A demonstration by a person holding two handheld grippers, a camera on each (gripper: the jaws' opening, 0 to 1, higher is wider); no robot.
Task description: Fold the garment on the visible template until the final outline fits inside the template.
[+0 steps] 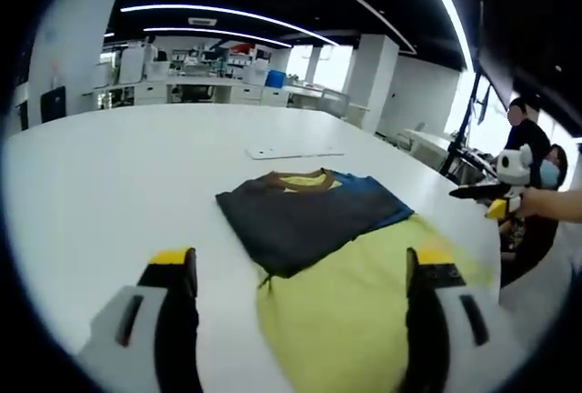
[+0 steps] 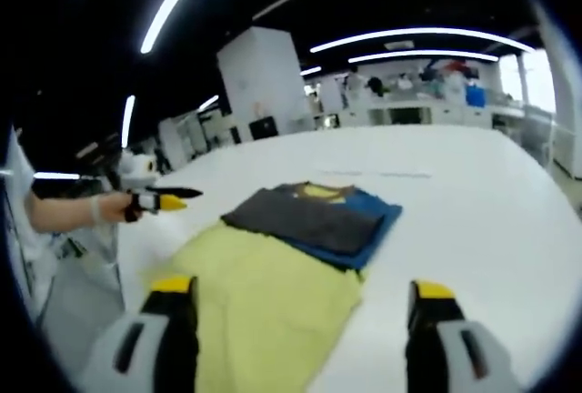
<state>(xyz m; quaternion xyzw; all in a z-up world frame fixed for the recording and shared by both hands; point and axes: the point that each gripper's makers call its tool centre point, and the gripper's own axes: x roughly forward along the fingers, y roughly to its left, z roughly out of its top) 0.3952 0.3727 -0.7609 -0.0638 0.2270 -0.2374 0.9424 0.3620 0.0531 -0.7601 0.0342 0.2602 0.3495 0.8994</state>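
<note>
your left hand-held gripper (image 1: 300,275) hangs above the white counter (image 1: 118,175) with its yellow-tipped jaws spread wide apart and nothing between them, and your right hand-held gripper (image 2: 305,307) does the same on its side, jaws parted and empty. the garment (image 1: 305,211), a dark grey and blue top with a brown collar and a yellow patch at the neck, lies folded into a compact rectangle on the counter, its near edge overlapping the far end of the yellow-green template (image 1: 350,302) that spreads toward you; much of the folded top sits beyond the template on bare counter. in the left gripper view your right hand-held gripper enters at the right edge, held level in a hand, well apart from the garment. in the right gripper view your left hand-held gripper enters from the left, off the counter's edge. a thin white strip (image 1: 296,151) lies flat on the counter beyond the garment. two people (image 1: 532,152) sit past the counter's far right side, with desks and shelving in the background.
</note>
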